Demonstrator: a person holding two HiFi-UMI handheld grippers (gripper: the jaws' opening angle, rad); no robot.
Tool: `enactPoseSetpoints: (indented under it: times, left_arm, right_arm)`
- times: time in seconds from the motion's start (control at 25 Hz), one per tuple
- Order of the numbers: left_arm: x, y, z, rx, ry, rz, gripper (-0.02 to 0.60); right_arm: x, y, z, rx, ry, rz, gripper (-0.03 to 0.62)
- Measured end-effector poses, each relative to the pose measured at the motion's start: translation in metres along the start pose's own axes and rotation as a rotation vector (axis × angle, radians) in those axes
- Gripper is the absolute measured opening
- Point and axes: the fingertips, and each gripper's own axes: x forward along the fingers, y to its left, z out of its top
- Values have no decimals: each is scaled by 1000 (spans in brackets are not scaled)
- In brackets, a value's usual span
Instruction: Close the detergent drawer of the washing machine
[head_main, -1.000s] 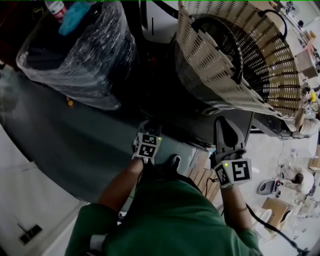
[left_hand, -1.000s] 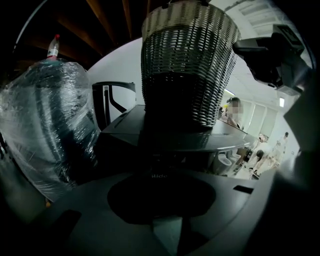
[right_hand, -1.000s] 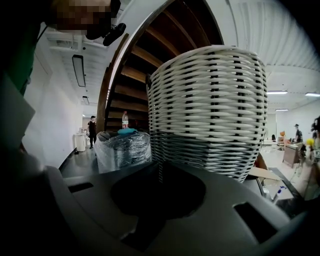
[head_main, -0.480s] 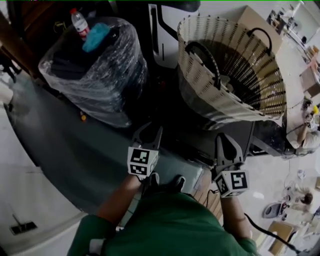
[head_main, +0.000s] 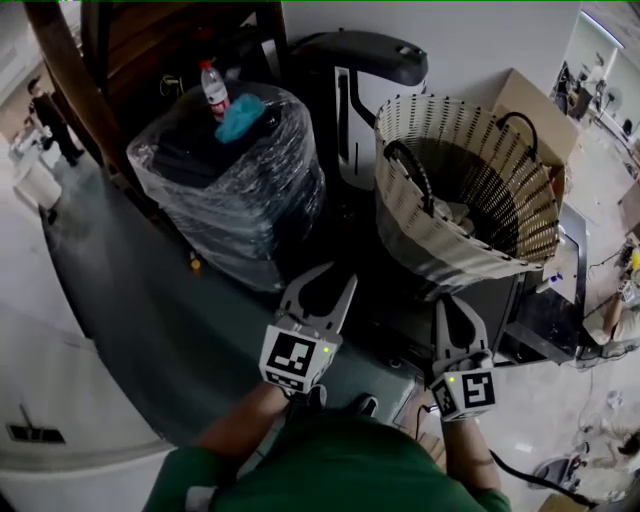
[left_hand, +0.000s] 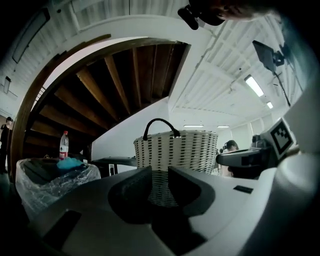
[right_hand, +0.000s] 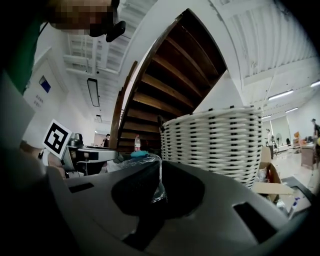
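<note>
Big open hall here, grey floor (head_main: 150, 320) underfoot and a wooden staircase (head_main: 70, 90) curving up at the back.

Closest in, both grippers are out in front of the person with nothing in them. The left gripper (head_main: 322, 290) has its jaws spread, and the weave of the basket shows through the gap. The right gripper (head_main: 447, 305) has its jaws pinched nearly together, just a thin slit between them.

Right past their tips is a dark body I take to be the washing machine (head_main: 400, 310), with a woven basket (head_main: 450, 240) sitting on top. I honestly can't pick out the detergent drawer, since that front is too dark and no view faces it. Further left is a plastic-wrapped bundle (head_main: 235, 190) with a bottle (head_main: 212, 88) on it.

How I'd do it: get lower so the front panel comes into view and find the drawer face first. Then push it flat with the closed right gripper, straight along its slide, no grabbing needed. An angled push could jam it.
</note>
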Motion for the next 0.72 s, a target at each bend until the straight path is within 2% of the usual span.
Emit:
enactPoseSetpoints:
  times: [0.28, 0.4, 0.72]
  left_arm:
    - [-15, -18, 32, 20, -71, 3, 112]
    - [-16, -21, 29, 21, -63, 2, 112]
    - [-7, -23, 23, 23, -51, -1, 112]
  right_arm:
    - [-7, 6, 11, -19, -30, 37, 35]
    - [-11, 6, 10, -30, 11, 39, 35]
    - [-19, -8, 14, -41, 11, 8, 35]
